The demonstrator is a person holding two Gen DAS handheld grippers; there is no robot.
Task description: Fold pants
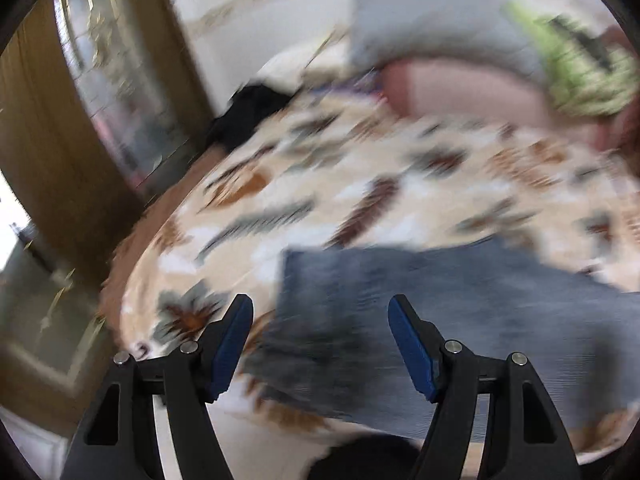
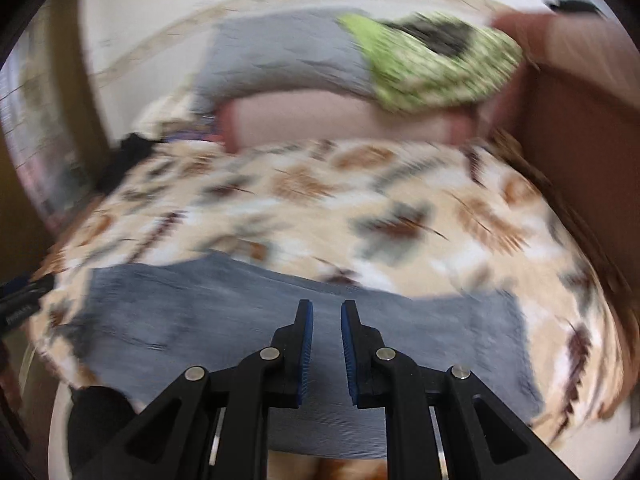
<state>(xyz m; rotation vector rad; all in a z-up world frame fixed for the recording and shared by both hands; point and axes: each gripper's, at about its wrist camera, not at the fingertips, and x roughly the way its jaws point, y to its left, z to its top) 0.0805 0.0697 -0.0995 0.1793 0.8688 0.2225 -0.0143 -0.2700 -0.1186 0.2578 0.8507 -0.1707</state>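
Pants (image 2: 240, 312) flat on leaf-print bedspread (image 2: 360, 208) — left gripper (image 1: 320, 316) wide apart, right gripper (image 2: 326, 312) narrowly parted, both empty.

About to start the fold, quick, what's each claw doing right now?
Left claw: wide open, holding nothing, over the grey pants.
Right claw: narrowly open, nothing between the pads, above the pants.

The bed (image 2: 400, 216) is covered by a cream blanket (image 1: 360, 184) with brown and grey leaf shapes. The grey pants (image 2: 192, 312) lie flat on the blanket, directly in front of the right hand-held gripper (image 2: 327, 354) and under its tips. Far beyond it, at the head of the bed, lie a pink pillow (image 2: 340, 120), a grey pillow (image 2: 280, 52) and a green patterned one (image 2: 432, 68). A dark cloth (image 1: 248, 116) lies at the far left edge.
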